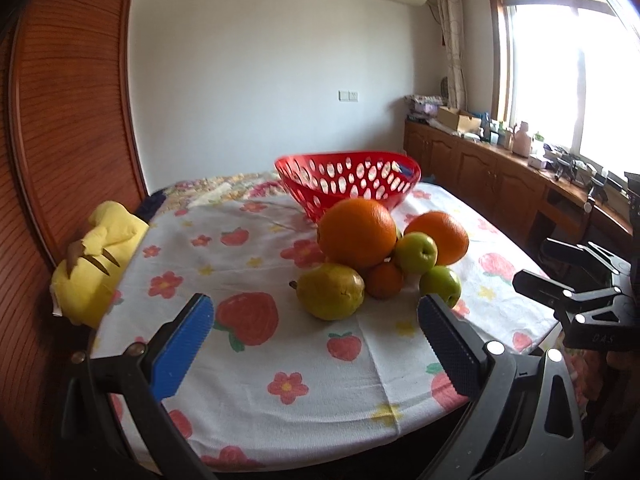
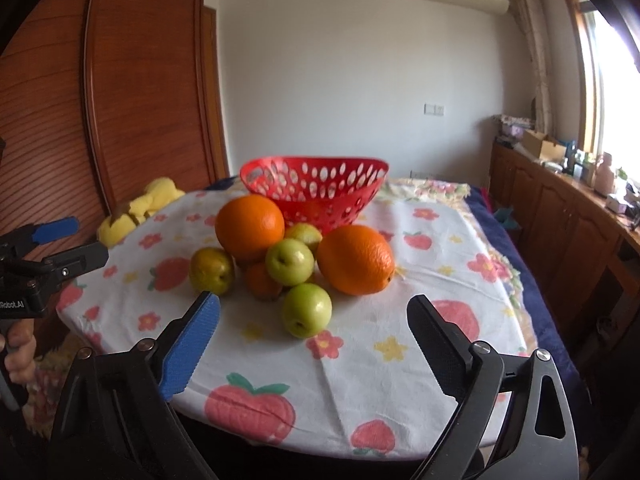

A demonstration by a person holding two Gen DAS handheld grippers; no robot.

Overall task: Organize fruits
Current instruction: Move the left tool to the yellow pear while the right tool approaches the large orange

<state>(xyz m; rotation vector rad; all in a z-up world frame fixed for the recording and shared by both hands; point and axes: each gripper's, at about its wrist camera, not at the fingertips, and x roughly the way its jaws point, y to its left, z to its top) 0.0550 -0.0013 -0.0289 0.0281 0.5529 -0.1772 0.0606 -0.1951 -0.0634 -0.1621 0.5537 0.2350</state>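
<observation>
the left gripper (image 1: 316,344) hovers over the near edge of the flowered tablecloth (image 1: 256,376), fingers spread wide with nothing between them. the right gripper (image 2: 312,344) is equally spread and empty. the fruit sits heaped mid-table, in front of the red basket (image 1: 348,184): a big orange (image 1: 356,232) stacked on top, a second orange (image 1: 444,236) beside it, a pear (image 1: 330,291) nearest, two green apples (image 1: 416,252) (image 1: 440,285). a small tangerine (image 1: 384,280) is half hidden under the heap. another greenish fruit (image 2: 306,234) peeps out behind, too covered to name. the basket's inside is hard to make out. a yellow plush toy (image 1: 96,260) hangs off the table's left edge.
</observation>
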